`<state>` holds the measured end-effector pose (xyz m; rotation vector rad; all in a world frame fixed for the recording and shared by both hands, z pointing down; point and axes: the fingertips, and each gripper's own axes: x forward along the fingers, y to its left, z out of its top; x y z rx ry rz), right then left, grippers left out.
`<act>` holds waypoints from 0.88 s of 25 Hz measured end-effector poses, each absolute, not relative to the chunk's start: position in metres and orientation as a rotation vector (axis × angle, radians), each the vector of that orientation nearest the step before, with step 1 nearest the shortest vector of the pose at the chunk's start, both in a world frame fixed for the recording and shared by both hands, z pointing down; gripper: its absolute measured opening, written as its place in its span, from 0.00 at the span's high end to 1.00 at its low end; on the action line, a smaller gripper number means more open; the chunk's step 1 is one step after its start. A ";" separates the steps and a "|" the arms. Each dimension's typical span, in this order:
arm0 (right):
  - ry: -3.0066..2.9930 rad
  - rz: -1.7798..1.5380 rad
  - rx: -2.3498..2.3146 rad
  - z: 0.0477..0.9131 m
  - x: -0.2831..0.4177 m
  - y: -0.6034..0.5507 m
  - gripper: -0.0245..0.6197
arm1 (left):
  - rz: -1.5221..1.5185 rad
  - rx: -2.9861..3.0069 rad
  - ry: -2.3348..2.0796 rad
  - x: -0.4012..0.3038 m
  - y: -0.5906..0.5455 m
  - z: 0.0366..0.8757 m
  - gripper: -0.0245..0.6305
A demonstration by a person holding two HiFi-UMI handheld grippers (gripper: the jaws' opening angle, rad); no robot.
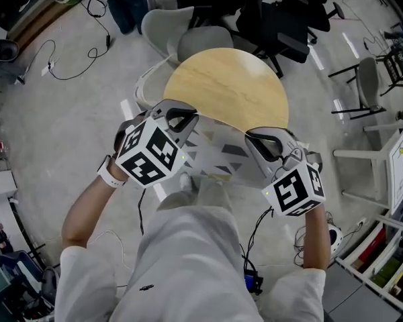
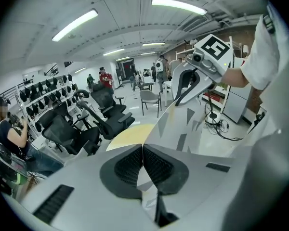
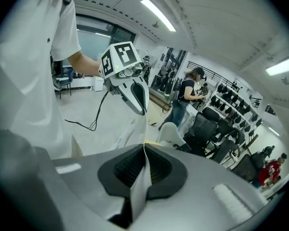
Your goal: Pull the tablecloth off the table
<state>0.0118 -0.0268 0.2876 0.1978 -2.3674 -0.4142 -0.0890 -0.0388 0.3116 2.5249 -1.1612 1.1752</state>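
Observation:
A grey tablecloth (image 1: 218, 154) with darker triangle shapes hangs stretched between my two grippers, just off the near edge of a round light-wood table (image 1: 228, 89). Nearly all of the tabletop is bare. My left gripper (image 1: 186, 123) is shut on the cloth's left corner, and the fabric (image 2: 180, 124) runs from its pads toward the other gripper. My right gripper (image 1: 255, 141) is shut on the right corner, with a thin fold of cloth (image 3: 143, 165) pinched between its jaws. Both grippers are lifted in front of the person's chest.
Grey shell chairs (image 1: 181, 35) and black office chairs (image 1: 282, 25) stand behind the table. A cable (image 1: 74, 59) trails on the floor at left. A white shelf unit (image 1: 389, 206) and a small white device (image 1: 332, 237) on the floor are at right. People stand farther back in the room (image 2: 103, 78).

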 end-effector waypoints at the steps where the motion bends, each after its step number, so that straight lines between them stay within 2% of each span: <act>1: -2.370 -0.404 0.177 0.287 0.012 -0.015 0.94 | 1.180 2.519 -1.144 -0.089 -0.026 0.310 0.95; 9: -2.368 -0.431 0.144 0.276 0.005 0.064 0.94 | 1.180 2.503 -1.160 -0.097 0.064 0.297 0.95; 22: -2.368 -0.545 0.175 0.220 0.005 0.113 0.94 | 1.085 2.573 -1.216 -0.095 0.118 0.244 0.95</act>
